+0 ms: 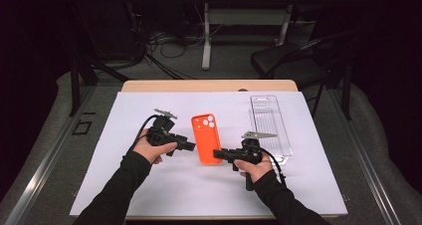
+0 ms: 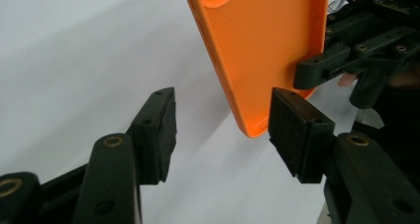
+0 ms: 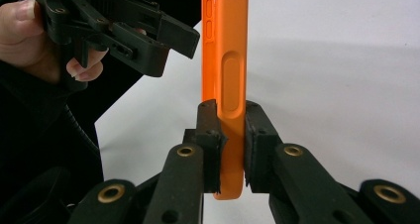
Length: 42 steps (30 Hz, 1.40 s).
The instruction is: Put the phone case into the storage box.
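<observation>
Between the right gripper (image 3: 231,130) pads: a smooth, rounded orange phone case (image 3: 225,75).

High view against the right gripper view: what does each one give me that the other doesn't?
High view alone: the clear plastic tray on the white mat, right of the orange phone case, and the chair behind the table. Right gripper view alone: the right gripper with its pads clamped on the case's edge, side buttons visible. Both: the case, the left gripper open beside it, the mat.

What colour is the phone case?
Orange; the phone case shows best in the left gripper view.
</observation>
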Each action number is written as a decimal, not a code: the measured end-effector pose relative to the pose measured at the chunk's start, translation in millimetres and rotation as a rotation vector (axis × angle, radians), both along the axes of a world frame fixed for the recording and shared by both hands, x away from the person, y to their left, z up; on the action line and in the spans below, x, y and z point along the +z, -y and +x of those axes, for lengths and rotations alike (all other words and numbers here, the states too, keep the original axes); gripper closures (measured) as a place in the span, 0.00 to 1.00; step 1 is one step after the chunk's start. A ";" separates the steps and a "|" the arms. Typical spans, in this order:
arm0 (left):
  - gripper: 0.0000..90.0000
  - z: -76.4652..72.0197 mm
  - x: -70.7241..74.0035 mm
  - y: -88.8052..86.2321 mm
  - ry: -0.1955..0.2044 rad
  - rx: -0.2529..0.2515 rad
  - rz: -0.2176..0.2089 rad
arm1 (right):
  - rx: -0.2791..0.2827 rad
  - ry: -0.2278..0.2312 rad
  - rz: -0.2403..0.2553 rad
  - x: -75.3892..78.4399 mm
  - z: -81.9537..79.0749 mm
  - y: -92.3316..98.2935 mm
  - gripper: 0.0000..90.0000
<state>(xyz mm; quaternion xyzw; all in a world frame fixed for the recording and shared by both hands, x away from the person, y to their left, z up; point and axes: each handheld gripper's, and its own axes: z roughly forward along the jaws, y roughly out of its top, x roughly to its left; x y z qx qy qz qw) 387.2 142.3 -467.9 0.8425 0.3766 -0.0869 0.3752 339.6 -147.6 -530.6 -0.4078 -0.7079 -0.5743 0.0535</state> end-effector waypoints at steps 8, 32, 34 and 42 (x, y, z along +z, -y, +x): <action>0.49 0.1 -0.3 1.8 0.000 0.004 0.004 | -0.001 0.009 -0.012 0.0 0.2 0.5 0.89; 0.53 0.2 -6.9 8.8 0.014 -0.023 -0.031 | 0.033 0.046 0.002 1.0 -2.1 -0.1 0.89; 0.55 0.0 -7.6 9.6 0.012 -0.031 -0.035 | 0.038 0.046 0.004 1.0 -2.5 -0.4 0.90; 0.62 1.3 -8.0 8.4 0.014 -0.037 -0.044 | 0.041 0.057 0.010 1.1 -3.2 -1.0 0.89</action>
